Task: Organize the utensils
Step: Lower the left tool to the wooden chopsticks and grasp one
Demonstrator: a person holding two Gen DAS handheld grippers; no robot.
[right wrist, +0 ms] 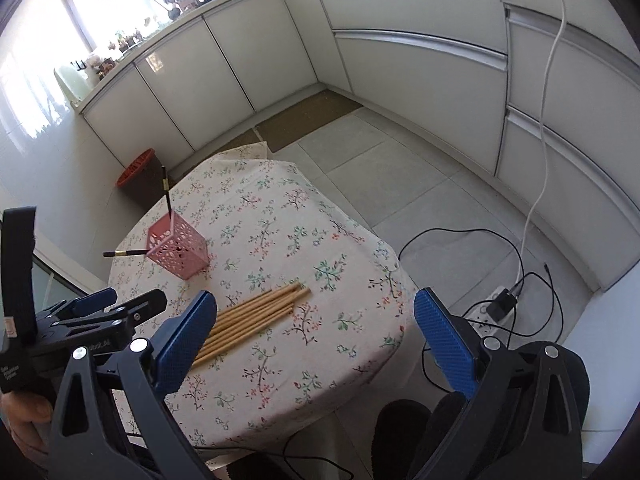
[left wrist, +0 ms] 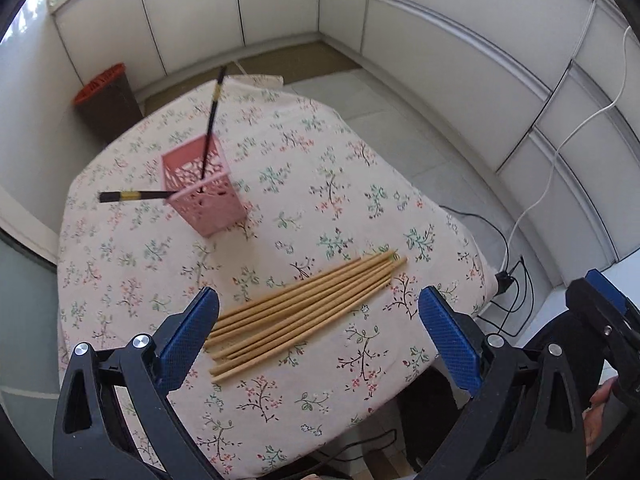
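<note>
Several bamboo chopsticks (left wrist: 308, 312) (right wrist: 256, 314) lie in a loose bundle on the flowered tablecloth (left wrist: 304, 208) (right wrist: 280, 216). Behind them stands a pink perforated holder (left wrist: 204, 196) (right wrist: 178, 250) with two black chopsticks (left wrist: 212, 120) (right wrist: 167, 196) leaning out of it, one upward and one to the left. My left gripper (left wrist: 320, 336) hovers open just above the near end of the bundle, holding nothing. My right gripper (right wrist: 316, 340) is open too, higher and nearer the table's front right edge, empty. The left gripper (right wrist: 100, 308) shows at the left of the right wrist view.
A brown bin with an orange rim (left wrist: 106, 100) (right wrist: 140, 176) stands on the floor behind the table. White cabinets (left wrist: 248, 4) line the walls. A power strip (right wrist: 496, 310) and cables (right wrist: 460, 240) lie on the tiled floor at the right.
</note>
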